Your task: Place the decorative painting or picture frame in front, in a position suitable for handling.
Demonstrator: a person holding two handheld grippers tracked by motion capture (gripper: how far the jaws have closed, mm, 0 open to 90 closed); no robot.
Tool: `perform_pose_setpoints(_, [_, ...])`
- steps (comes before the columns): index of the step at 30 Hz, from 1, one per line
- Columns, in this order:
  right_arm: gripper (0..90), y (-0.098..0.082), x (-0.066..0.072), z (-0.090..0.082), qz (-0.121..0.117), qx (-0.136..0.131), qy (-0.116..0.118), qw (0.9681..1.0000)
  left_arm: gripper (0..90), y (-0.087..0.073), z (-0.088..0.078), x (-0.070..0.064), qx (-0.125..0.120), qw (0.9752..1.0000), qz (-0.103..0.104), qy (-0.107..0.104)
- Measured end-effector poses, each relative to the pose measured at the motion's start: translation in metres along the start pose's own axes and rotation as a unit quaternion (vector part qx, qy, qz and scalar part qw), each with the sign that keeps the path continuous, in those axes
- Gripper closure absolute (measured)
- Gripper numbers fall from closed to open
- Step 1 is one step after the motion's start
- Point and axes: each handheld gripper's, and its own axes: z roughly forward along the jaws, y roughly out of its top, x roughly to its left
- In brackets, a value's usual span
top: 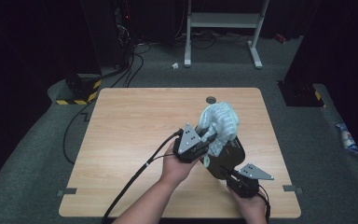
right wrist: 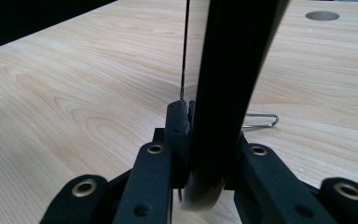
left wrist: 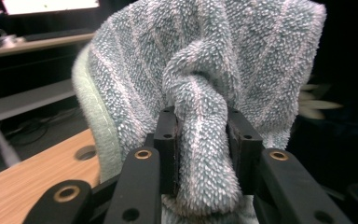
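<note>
Black jaws of the left gripper [left wrist: 200,140] clamp a twisted fold of a fluffy pale-teal towel [left wrist: 205,70], holding it bunched above the wooden table [top: 135,135]. Just beside it, the right gripper [right wrist: 205,135] pinches the edge of a flat black paddle-shaped object [top: 228,161], raised off the table under the towel. A thin wire loop [right wrist: 261,120] lies on the table behind the right gripper.
</note>
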Motion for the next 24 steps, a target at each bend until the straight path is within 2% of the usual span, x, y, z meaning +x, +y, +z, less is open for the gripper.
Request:
perform_pose_setpoints(5, [79.3,0.000,0.000,0.000,-0.002,-0.001,-0.001,1.0000,70.2,-0.003,0.005,0.025,0.013,0.9993,-0.021,0.029])
perform_pose_setpoints(6, [79.3,0.000,0.000,0.000,-0.002,-0.001,-0.001,1.0000,70.2,-0.003,0.005,0.025,0.013,0.9993,-0.021,0.029])
perform_pose_setpoints(7, [79.3,0.000,0.000,0.000,-0.004,-0.001,-0.001,1.0000,70.2,-0.004,0.007,0.034,0.019,0.9989,-0.025,0.036])
perform_pose_setpoints(9, [79.3,0.000,0.000,0.000,-0.004,-0.001,-0.001,1.0000,70.4,-0.004,0.008,0.039,0.026,0.9983,-0.025,0.046])
perform_pose_setpoints(11, [79.4,0.000,0.000,0.000,-0.005,-0.001,-0.002,1.0000,70.5,-0.005,0.008,0.041,0.030,0.9980,-0.031,0.046])
perform_pose_setpoints(15, [79.3,0.000,0.001,0.000,-0.004,-0.001,-0.002,1.0000,70.9,-0.003,0.003,0.029,0.026,0.9989,-0.025,0.030])
perform_pose_setpoints(20, [79.3,-0.001,0.001,0.000,-0.005,-0.001,-0.003,1.0000,70.9,-0.001,-0.002,-0.002,0.014,0.9998,-0.005,-0.016])
perform_pose_setpoints(24, [79.3,-0.001,0.001,0.000,-0.005,-0.001,-0.002,1.0000,70.9,0.001,-0.003,-0.029,0.012,0.9985,0.014,-0.052])
